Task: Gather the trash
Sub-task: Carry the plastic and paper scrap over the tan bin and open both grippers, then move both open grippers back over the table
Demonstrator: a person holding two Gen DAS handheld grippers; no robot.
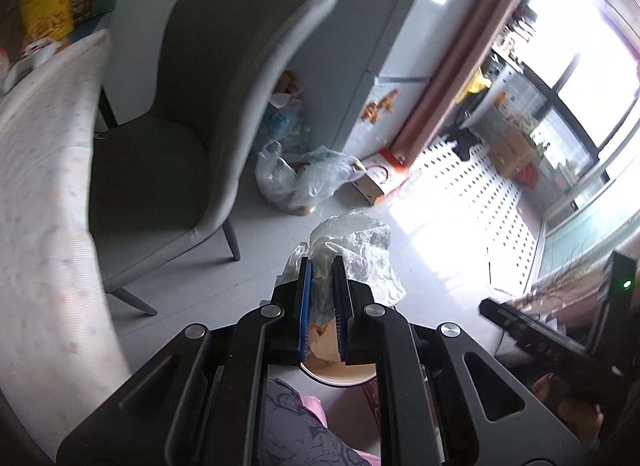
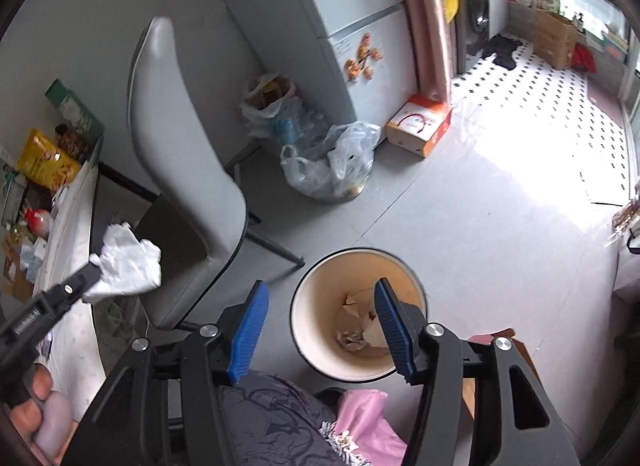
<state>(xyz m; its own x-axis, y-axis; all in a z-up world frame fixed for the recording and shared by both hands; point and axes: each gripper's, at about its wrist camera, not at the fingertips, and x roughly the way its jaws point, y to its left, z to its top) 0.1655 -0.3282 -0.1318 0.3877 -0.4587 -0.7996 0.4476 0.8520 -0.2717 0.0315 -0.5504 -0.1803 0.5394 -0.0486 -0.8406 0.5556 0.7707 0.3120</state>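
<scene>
Fingers of the left gripper [image 1: 322, 266] pinch a crumpled white plastic bag [image 1: 360, 250] above the round bin [image 2: 356, 314]. Right gripper [image 2: 320, 298] hangs over that bin with fingers spread and nothing between them; paper scraps [image 2: 360, 330] lie inside. Beyond, on the floor, stands a grey chair [image 2: 180, 169].

- Two grippers: left [image 1: 322, 266], right [image 2: 318, 298].
- One white wad [image 1: 360, 250] in view.
- One bin [image 2: 320, 290] on the floor.
- One grey chair [image 2: 176, 169].
- Two clear plastic bags: one [image 2: 340, 161] out front, another [image 2: 268, 101] behind it.
- One orange-and-white box [image 2: 420, 125].
- One fridge [image 2: 360, 5].
- One washing machine [image 2: 476, 13].
</scene>
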